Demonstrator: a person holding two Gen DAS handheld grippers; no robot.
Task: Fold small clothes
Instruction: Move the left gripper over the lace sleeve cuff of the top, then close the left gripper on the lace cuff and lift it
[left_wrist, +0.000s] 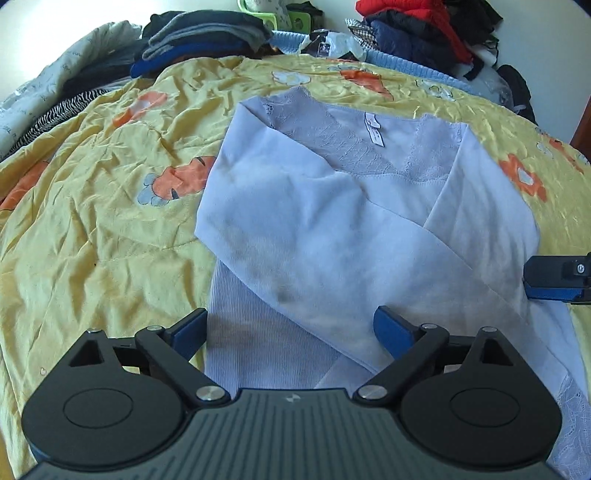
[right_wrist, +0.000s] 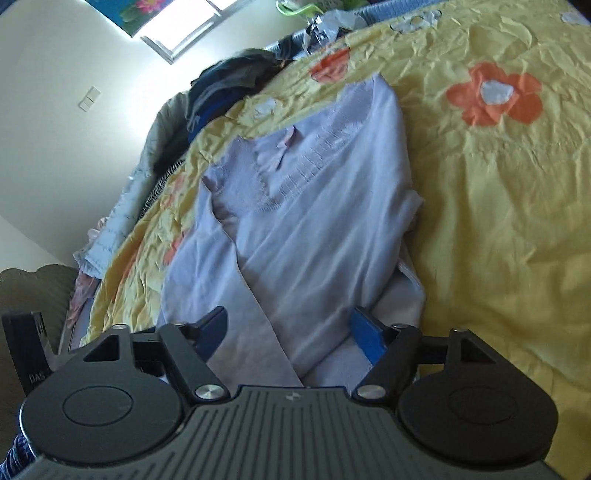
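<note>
A pale lilac long-sleeved top (left_wrist: 332, 206) with a lace neckline lies flat on a yellow flowered quilt (left_wrist: 92, 221), both sleeves folded across its body. My left gripper (left_wrist: 290, 325) hovers open over the top's lower part, its blue pads wide apart with cloth below them, not pinched. At the right edge of the left wrist view, a blue-padded finger of my right gripper (left_wrist: 554, 280) reaches in beside the top's right side. The right wrist view shows the same top (right_wrist: 314, 229) lengthwise, with my right gripper (right_wrist: 291, 321) open above its near end.
Stacks of dark folded clothes (left_wrist: 207, 40) sit at the back left of the bed, and a red and dark pile (left_wrist: 417, 26) at the back right. A striped cloth (left_wrist: 55, 114) lies at the left edge. A wall and window (right_wrist: 184, 29) stand beyond the bed.
</note>
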